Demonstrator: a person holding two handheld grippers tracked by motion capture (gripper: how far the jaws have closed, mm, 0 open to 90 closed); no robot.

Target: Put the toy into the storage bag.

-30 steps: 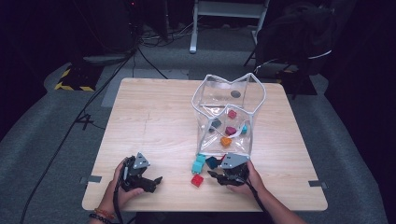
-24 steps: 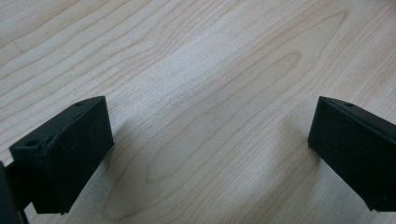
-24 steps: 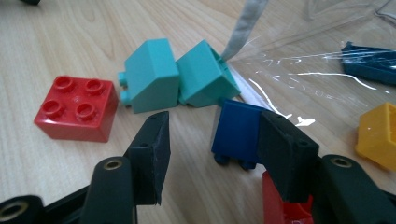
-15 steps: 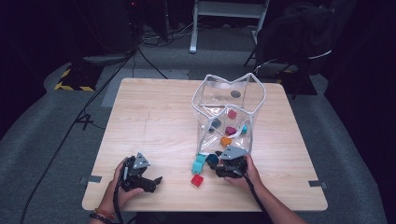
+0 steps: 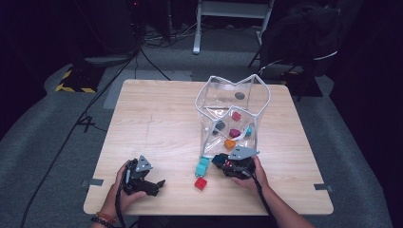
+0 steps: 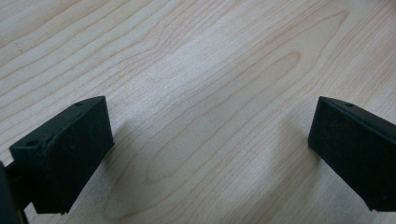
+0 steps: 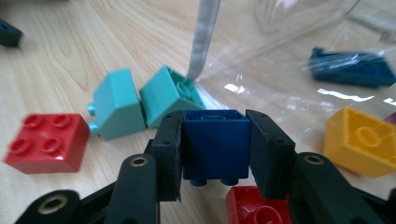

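Observation:
My right gripper (image 7: 215, 125) is shut on a dark blue brick (image 7: 215, 149) at the mouth of a clear plastic bag (image 5: 233, 102); its jaws have just been closing with that brick between them. In the high view the right gripper (image 5: 224, 162) sits low at the bag's near edge. Two teal bricks (image 7: 116, 109) lie just past the jaws, with a red brick (image 7: 46, 142) to their left. My left gripper (image 6: 210, 154) stands open over bare wood, and the left gripper (image 5: 156, 184) rests near the table's front left.
The bag holds several bricks, among them an orange one (image 5: 230, 143), a maroon one (image 5: 235, 133) and a red one (image 5: 236, 116). A second red brick (image 7: 254, 205) lies under my right jaws. The wooden table (image 5: 157, 118) is bare on its left half.
The right jaws have closed onto the dark blue brick at the bag's mouth. The left hand and its gripper have stayed where they were.

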